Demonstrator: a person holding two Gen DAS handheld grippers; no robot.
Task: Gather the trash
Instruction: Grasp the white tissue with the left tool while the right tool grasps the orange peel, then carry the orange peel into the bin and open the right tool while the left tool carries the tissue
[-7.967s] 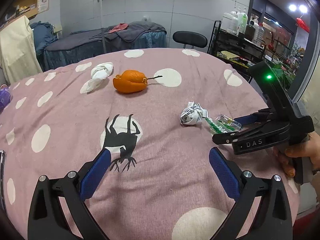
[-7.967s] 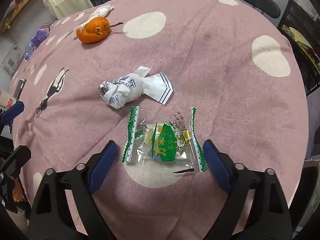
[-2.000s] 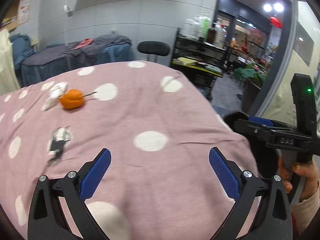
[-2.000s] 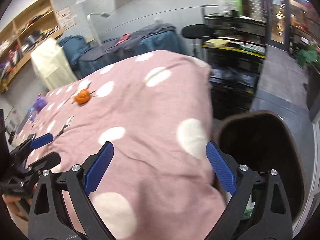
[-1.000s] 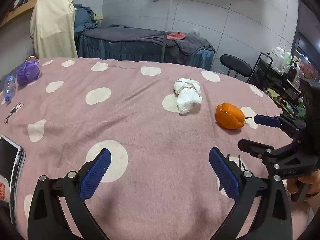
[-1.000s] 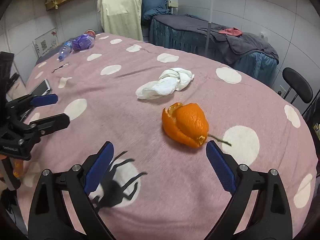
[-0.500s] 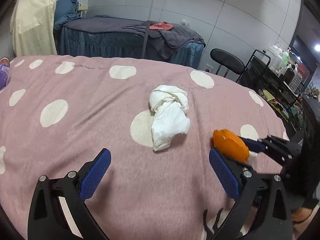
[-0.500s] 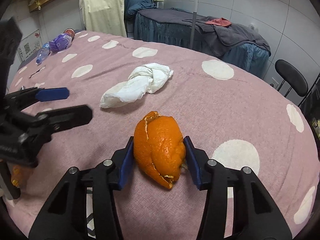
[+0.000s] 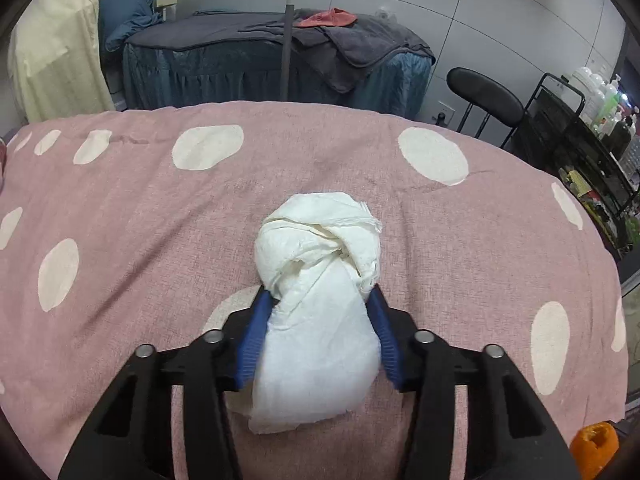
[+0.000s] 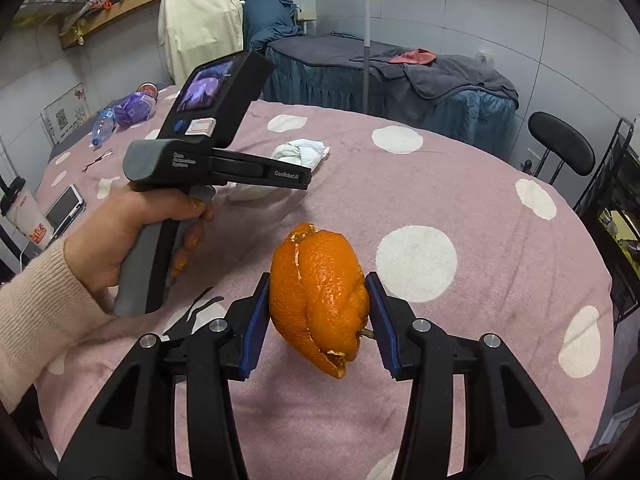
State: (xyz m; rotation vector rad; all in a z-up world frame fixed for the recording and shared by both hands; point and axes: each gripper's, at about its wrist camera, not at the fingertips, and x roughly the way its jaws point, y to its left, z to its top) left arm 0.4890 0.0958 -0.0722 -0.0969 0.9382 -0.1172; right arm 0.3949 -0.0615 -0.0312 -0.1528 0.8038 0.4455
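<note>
The desk (image 9: 120,208) under its pink spotted cloth is the widest thing I work over, and it is soft, so my first worry is that a blue pad snags the cloth along with the trash and drags it when I lift

My left tool (image 9: 318,326) is closing on the crumpled white tissue (image 9: 320,292), which sits between the pads on the desk, near the middle of the cloth. The pads already press its lower half while the knotted top bulges free beyond the tips. I judge the wad could slide out or unroll as it rises, because soft paper gives under the squeeze and only part of it is pinched

My right tool (image 10: 316,316) is clamped on the orange peel (image 10: 318,296), held clear above the cloth. The peel is a hollow, split shell, so too hard a squeeze may fold or tear it, and a loose flap at its lower end could break off and drop back onto the desk

Both hands work close together, and my left hand (image 10: 132,232) could knock the peel if the two cross
</note>
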